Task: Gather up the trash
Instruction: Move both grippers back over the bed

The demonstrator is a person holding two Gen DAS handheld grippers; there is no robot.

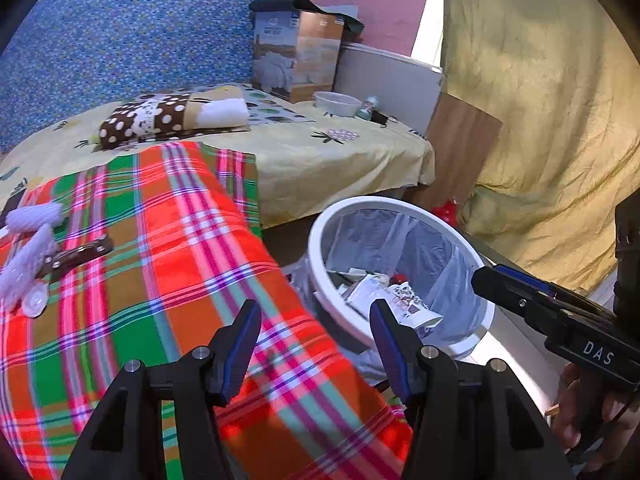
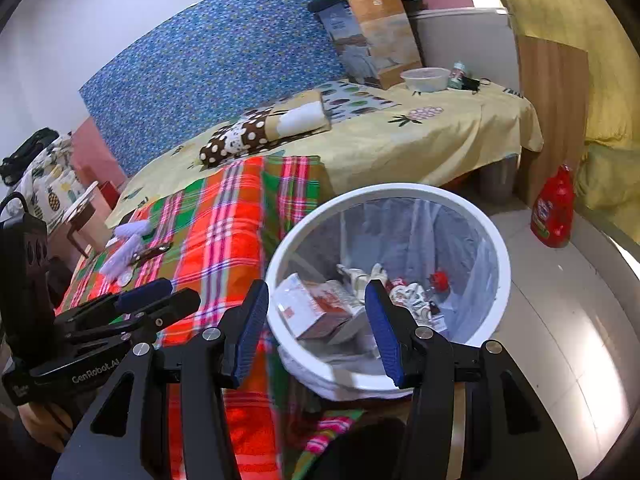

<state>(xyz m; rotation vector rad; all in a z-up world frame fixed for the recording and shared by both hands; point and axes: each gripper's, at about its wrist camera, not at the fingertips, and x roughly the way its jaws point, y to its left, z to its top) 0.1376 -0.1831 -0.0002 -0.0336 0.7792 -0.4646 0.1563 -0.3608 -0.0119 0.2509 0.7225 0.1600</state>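
We judge we are between pickups: both the left tongs (image 1: 316, 320) and the right tongs (image 2: 318, 304) stand apart with nothing between them. The white bin (image 2: 496, 248), on the floor beside the bed, already holds the paper trash (image 2: 320, 308). Next comes finding another scrap; past the bin, white bits (image 1: 28, 256) lie on the plaid blanket (image 1: 192, 248). Whether they are rubbish we cannot tell.

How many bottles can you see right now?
2. A red bottle stands on the floor right of the bin; a small greenish bottle sits beside the clear bowl on the bed. Others may be hidden in the bin.
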